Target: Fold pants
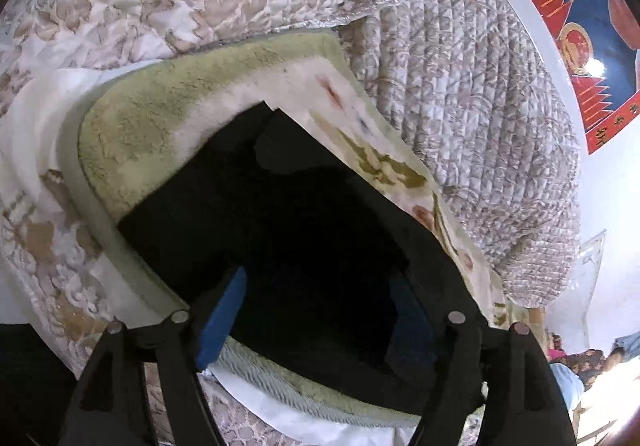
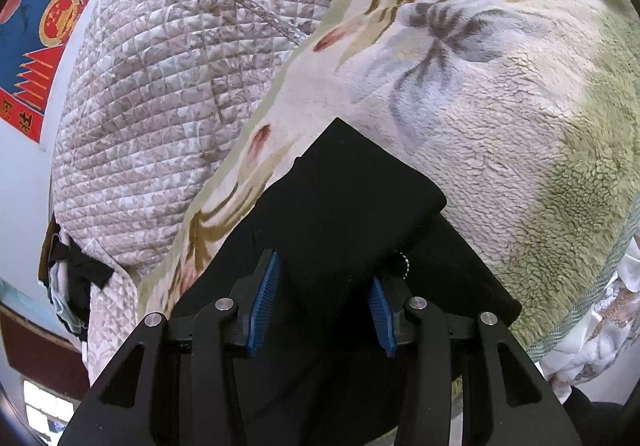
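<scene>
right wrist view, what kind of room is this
Most likely a bedroom at home: black pants lie on a fleecy flowered blanket beside a quilted bedspread, with a red and blue poster on the white wall.

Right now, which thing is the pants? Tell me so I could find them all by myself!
Find the big fluffy blanket, cream with green edges and flowers, spread over the quilted bedding. Lying on it is a flat, folded black cloth: those are the pants, right between the right gripper's blue pads. They are the only plain black thing on the blanket, with no pattern at all.
</scene>
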Motion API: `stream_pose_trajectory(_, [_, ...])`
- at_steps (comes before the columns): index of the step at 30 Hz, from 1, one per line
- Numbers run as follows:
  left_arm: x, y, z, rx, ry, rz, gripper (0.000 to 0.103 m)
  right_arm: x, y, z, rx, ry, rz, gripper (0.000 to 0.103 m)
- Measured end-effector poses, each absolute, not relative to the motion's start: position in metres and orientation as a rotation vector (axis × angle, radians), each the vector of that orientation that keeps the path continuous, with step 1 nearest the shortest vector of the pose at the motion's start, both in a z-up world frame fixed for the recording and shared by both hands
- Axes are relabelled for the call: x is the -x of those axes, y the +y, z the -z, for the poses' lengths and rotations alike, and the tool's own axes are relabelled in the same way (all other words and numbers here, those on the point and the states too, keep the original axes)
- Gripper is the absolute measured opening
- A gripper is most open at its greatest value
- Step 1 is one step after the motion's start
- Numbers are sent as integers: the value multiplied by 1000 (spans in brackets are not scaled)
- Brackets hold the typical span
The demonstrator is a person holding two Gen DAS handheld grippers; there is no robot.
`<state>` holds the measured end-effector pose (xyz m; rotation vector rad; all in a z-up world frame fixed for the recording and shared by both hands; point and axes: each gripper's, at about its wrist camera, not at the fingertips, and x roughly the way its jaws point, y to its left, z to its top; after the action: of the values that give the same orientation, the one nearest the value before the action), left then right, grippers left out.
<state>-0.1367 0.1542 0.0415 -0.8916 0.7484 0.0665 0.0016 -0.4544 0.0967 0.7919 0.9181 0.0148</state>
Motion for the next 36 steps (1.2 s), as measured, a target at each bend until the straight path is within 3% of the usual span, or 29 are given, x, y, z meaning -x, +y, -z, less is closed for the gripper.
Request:
stream_pose_trajectory(8, [141,154,-42,952,713,7,83,-2,-454,-96,-787,920,-13,44])
stream_pose_trajectory(15, [134,160,-38,916,709,-57,79,-3,-453,-97,-780,917,-11,44])
stream_pose_trajectory(17, [130,159,-38,871,725,-90,68,-3,-453,-97,-778,917,-6,37])
stream_pose_trajectory(19, [125,158,-35,831,764,-142,45,-5,-453,-96,-763,927,13,20])
stream_pose_trajectory(21, [121,161,-32,798,804,-203,14,-6,-457,-93,-773,933,34,13])
stream_pose_trajectory(23, [120,164,-34,779,819,-217,6,-6,-459,-91,-782,939,39,8])
stream_pose_trajectory(32, [129,178,-98,665,702,-200,4,23,-450,-143,-772,832,-54,7])
stream_pose_trajectory(36, [122,182,-65,645,861,-271,4,36,-450,-122,-729,956,38,7])
